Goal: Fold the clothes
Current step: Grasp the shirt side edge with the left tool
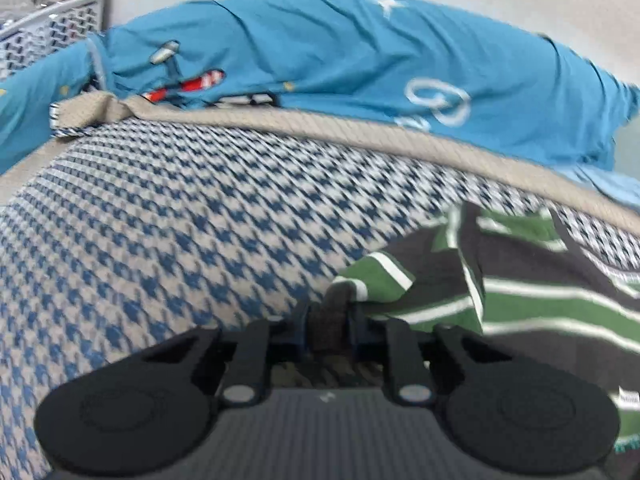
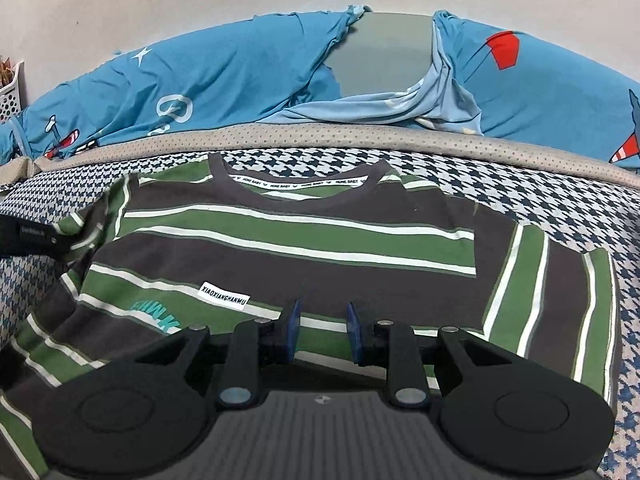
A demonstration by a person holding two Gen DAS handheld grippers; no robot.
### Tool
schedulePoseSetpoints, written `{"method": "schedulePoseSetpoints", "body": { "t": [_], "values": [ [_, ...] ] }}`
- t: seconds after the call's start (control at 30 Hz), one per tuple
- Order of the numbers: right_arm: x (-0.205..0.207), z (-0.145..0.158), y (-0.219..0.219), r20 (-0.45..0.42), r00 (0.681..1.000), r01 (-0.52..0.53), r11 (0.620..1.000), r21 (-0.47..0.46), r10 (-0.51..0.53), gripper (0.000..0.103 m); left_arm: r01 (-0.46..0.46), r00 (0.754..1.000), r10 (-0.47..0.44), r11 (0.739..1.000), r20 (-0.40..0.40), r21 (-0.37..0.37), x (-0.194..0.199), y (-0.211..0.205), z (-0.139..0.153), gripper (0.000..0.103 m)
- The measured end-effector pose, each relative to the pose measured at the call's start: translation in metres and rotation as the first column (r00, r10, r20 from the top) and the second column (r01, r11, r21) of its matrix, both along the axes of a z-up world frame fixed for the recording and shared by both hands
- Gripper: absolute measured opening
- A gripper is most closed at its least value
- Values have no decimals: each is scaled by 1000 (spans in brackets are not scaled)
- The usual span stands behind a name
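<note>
Left hand-held gripper point(image 1: 329, 316) low, pinching striped shirt point(image 1: 520, 300)

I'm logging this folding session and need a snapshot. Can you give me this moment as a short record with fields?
garment: green, grey and white striped shirt, lying flat, neck opening away from the right wrist camera
surface: houndstooth cover
left gripper: shut on a sleeve of the shirt
right gripper: open, over the shirt's lower part, holding nothing
label: white tag on the shirt
behind: blue printed bedding along the wall
far left: white basket
</note>
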State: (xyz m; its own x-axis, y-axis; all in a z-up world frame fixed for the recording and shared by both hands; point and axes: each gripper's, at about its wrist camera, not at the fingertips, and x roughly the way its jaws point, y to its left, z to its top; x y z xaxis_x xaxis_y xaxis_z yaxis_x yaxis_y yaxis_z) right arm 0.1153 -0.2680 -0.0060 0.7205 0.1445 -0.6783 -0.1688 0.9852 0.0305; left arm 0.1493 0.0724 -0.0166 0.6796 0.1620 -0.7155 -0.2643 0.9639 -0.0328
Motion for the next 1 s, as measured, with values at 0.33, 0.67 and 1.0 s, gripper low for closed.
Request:
{"method": "schedulePoseSetpoints", "body": {
  "t": [0.33, 0.67, 1.0],
  "values": [
    [2, -2, -1, -16, 1000, 3, 1000, 27, -3, 24, -70, 996, 67, 996, 65, 54, 30, 14, 10, 16],
    [4, -2, -2, -30, 1000, -6, 999, 49, 7, 24, -216, 976, 216, 972, 11, 90, 45, 37, -1, 14],
    [5, -3, 2, -42, 999, -15, 999, 46, 17, 24, -183, 983, 182, 973, -22, -142, 24, 58, 19, 36]
  ]
}}
